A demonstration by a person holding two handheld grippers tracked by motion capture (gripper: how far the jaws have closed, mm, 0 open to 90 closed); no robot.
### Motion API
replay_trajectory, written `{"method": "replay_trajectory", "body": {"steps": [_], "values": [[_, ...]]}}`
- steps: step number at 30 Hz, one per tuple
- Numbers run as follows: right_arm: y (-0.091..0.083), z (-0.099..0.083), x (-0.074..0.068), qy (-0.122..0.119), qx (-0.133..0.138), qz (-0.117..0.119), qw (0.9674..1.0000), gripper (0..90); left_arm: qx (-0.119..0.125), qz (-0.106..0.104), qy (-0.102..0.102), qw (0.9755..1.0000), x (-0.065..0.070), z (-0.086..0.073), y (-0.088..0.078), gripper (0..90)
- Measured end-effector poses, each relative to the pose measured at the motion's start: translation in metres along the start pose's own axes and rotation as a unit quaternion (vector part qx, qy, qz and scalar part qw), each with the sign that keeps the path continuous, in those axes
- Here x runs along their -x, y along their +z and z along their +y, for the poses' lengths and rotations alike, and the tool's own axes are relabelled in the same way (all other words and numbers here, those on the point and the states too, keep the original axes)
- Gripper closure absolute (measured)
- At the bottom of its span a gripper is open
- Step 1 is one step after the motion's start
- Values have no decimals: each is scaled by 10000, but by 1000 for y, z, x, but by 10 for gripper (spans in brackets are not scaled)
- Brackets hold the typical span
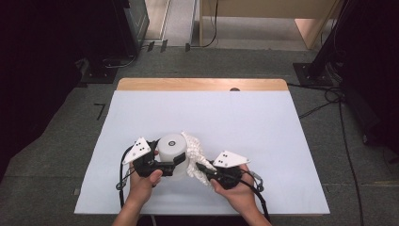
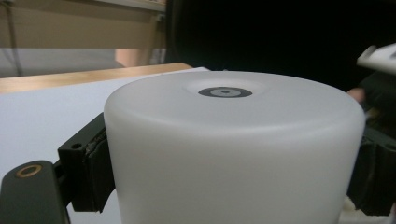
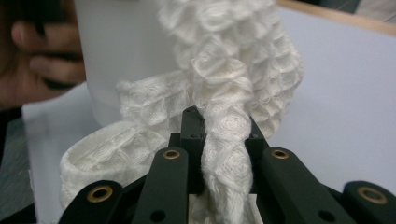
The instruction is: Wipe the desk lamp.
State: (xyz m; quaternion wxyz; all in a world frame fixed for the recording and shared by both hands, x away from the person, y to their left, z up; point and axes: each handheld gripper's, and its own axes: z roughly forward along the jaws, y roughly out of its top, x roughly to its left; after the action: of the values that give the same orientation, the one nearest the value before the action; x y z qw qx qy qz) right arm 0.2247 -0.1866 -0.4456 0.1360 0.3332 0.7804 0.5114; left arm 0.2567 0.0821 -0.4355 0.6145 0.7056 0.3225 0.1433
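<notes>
White cylindrical container (image 1: 172,153) stands upright on the white-covered worktop (image 1: 263,141), near the person's edge, left of centre. Top face is closed, with a small dark ring at its middle (image 2: 225,92); what is inside cannot be told. Left claw (image 1: 175,161) clamps the container from the side: in the left gripper view the black pads (image 2: 95,163) press on both flanks of the white wall, jaws spread wide around it. Left hand (image 1: 143,181) holds that claw from below.

White textured cloth (image 1: 195,155), waffle-like weave, lies bunched against the container's right side, touching it, partly draped up the wall and partly on the worktop. Right claw (image 1: 203,167) is closed on a twisted fold of the cloth: in the right gripper view the strand (image 3: 229,140) runs up between the two jaws, pinched tight. Rest of the cloth loops out to the left of the jaws and rises beside the container. Right hand (image 1: 235,186) holds that claw just right of the cloth.
</notes>
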Motion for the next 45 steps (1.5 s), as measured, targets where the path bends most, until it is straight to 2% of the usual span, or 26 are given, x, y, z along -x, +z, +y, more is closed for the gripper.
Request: {"method": "replay_trajectory", "body": {"steps": [2,5,9,12,16,19,24,26,27,28,29,30,31,33,35,36,37,39,40,41,42,43,44,45], "values": [[-10,4,11,106,163,-199,9996,780,11,335,285,9990,-1,-7,3,86],[-26,7,26,264,396,-452,9978,781,-60,773,545,9955,-3,-12,8,86],[-40,11,38,373,582,-629,9956,781,-273,1152,807,9897,-3,-20,13,86],[-45,11,42,388,622,-673,9950,780,-355,1231,916,9875,-2,-26,14,85],[-48,12,44,408,655,-705,9945,780,-416,1230,932,9871,-1,-27,10,85],[-46,12,43,397,637,-667,9949,780,-493,1262,854,9871,-1,-28,6,83],[-44,13,44,388,640,-635,9952,780,-603,1488,692,9846,1,-33,2,70],[-43,14,44,402,646,-615,9952,780,-605,1703,748,9807,6,-34,2,49],[-43,15,44,402,654,-608,9952,780,-587,1851,789,9778,9,-34,1,38],[-43,15,44,387,655,-605,9953,780,-551,1938,797,9763,13,-34,0,38],[-42,15,44,377,654,-599,9953,780,-536,2082,779,9735,17,-34,0,36],[-42,16,44,395,644,-583,9954,781,-558,2273,713,9696,21,-34,1,36],[-41,16,44,392,647,-576,9955,780,-581,2393,638,9671,25,-34,3,34],[-41,16,44,361,650,-571,9956,780,-649,2676,466,9602,31,-34,9,33],[-40,16,43,365,643,-569,9956,780,-631,2893,414,9543,34,-33,13,30],[-40,15,42,367,633,-561,9957,780,-593,2972,372,9523,35,-32,14,36],[-40,15,41,341,634,-562,9958,780,-589,2985,366,9519,35,-31,14,75],[-40,15,40,351,609,-567,9959,780,-598,2915,346,9541,33,-31,12,79],[-40,14,40,347,603,-573,9959,780,-587,2851,358,9560,31,-31,11,81],[-40,14,40,340,596,-573,9960,780,-588,2762,373,9586,29,-31,10,82],[-40,13,40,333,595,-577,9960,780,-588,2637,367,9621,26,-30,9,83],[-40,13,40,338,600,-572,9960,780,-571,2395,329,9686,23,-29,8,84],[-40,14,40,345,619,-562,9959,780,-540,2062,249,9767,19,-28,7,84],[-40,14,39,334,642,-553,9958,780,-521,1711,156,9837,16,-26,6,84]]}}
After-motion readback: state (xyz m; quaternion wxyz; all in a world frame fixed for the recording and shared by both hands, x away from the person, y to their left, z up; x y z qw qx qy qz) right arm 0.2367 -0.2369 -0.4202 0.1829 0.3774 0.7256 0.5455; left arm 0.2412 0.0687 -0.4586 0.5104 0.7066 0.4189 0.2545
